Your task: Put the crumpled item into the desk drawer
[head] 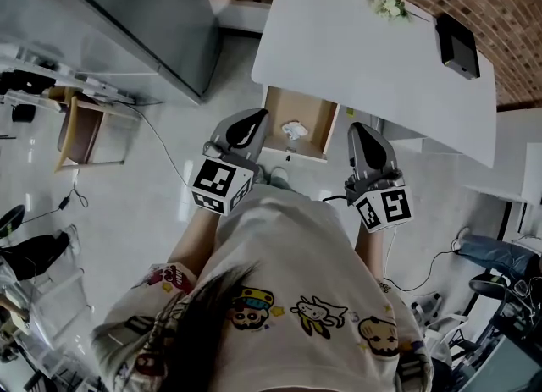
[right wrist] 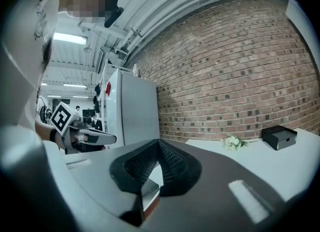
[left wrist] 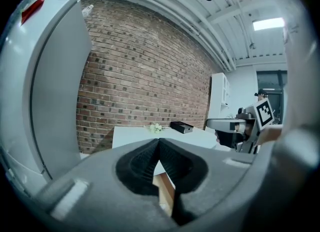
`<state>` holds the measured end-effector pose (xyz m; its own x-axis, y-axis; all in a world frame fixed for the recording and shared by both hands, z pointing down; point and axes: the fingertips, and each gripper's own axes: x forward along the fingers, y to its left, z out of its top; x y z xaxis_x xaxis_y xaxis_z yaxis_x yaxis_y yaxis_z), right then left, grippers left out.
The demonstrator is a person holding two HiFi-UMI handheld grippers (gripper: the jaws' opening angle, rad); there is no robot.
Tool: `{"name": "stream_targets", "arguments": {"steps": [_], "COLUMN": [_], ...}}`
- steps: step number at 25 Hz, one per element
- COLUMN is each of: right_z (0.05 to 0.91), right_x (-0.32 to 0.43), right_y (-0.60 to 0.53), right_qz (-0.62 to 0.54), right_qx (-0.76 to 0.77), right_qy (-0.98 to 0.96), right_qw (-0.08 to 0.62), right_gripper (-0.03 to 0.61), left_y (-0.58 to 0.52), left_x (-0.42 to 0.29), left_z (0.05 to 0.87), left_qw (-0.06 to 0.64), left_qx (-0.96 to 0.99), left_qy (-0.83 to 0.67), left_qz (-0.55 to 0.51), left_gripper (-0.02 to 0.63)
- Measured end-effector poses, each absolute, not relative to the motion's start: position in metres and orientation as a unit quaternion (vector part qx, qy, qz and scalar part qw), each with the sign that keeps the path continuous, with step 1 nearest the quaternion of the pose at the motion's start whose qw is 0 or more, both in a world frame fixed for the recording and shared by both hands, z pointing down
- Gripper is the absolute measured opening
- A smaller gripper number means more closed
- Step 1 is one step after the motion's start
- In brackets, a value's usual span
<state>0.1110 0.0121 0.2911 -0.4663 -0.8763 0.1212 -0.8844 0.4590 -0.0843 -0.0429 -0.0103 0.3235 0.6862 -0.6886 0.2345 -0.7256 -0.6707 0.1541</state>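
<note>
Crumpled item lying in open drawer, between the 2 grippers.
Sits just right of left gripper, farther left of right gripper, so left is nearer. Both jaw pairs pressed together, nothing held. Small wad, no clear long axis. Drawer juts from near edge of desk; prob. needs pushing shut.

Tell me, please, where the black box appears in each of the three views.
Head view: box at upper right, on the far end of the desk.
Left gripper view: box near the centre, just above the jaws.
Right gripper view: box at right, below mid-height.
Shared landmark: the flowers on the desk, left of the box in every view.
</note>
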Motion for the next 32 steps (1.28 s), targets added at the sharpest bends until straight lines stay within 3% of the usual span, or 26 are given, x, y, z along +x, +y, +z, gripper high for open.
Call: {"name": "stream_targets", "arguments": {"steps": [32], "right_z": [0.303], "right_x": [0.097], "right_y": [0.019], "right_qz": [0.086], "right_qx": [0.507], "right_qy": [-0.857], "right_qw": [0.039], "right_gripper": [0.009], "left_y": [-0.008], "left_x": [-0.071], "left_z": [0.329], "left_qw": [0.114], "left_qx": [0.898], "left_qy": [-0.418], "left_qz": [0.081], "left_gripper": [-0.003]}}
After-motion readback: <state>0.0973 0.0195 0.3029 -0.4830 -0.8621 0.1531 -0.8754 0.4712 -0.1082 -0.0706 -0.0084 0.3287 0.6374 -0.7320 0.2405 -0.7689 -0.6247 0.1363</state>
